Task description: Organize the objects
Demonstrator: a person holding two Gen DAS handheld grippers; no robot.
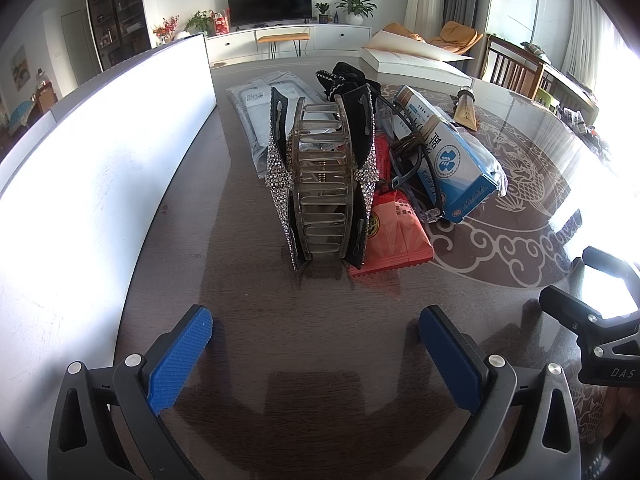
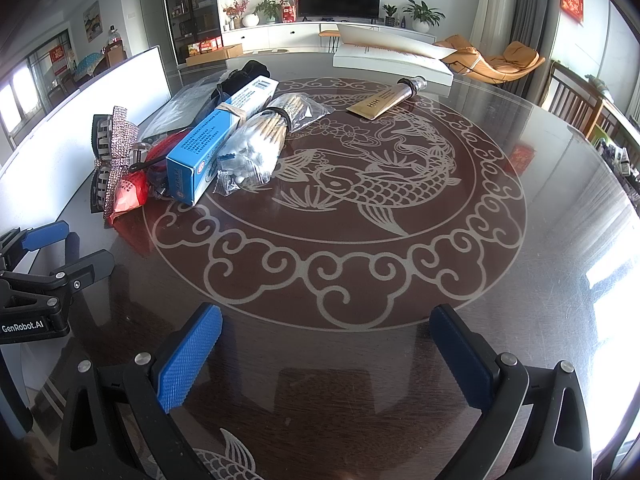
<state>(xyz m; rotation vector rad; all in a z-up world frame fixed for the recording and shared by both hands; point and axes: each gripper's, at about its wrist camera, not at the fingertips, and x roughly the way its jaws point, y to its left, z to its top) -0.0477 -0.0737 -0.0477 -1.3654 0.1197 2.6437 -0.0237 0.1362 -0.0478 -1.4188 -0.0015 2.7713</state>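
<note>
Both my tongs, left gripper (image 1: 316, 344) and right gripper (image 2: 326, 344), hang released and empty. I judge I'm approaching; next, close on the rhinestone-trimmed black hair claw (image 1: 322, 176) standing just ahead.

Dark glass table (image 2: 400, 360) with fish motif, hair clip (image 1: 322, 180), red packet (image 1: 394, 236), blue box (image 2: 218, 140), gold tube (image 2: 386, 98)

One hair claw (image 1: 322, 182), one blue box (image 2: 218, 136), one red packet (image 1: 394, 232), one gold tube (image 2: 386, 98) — two bagged swab bundles (image 2: 260, 142).
</note>
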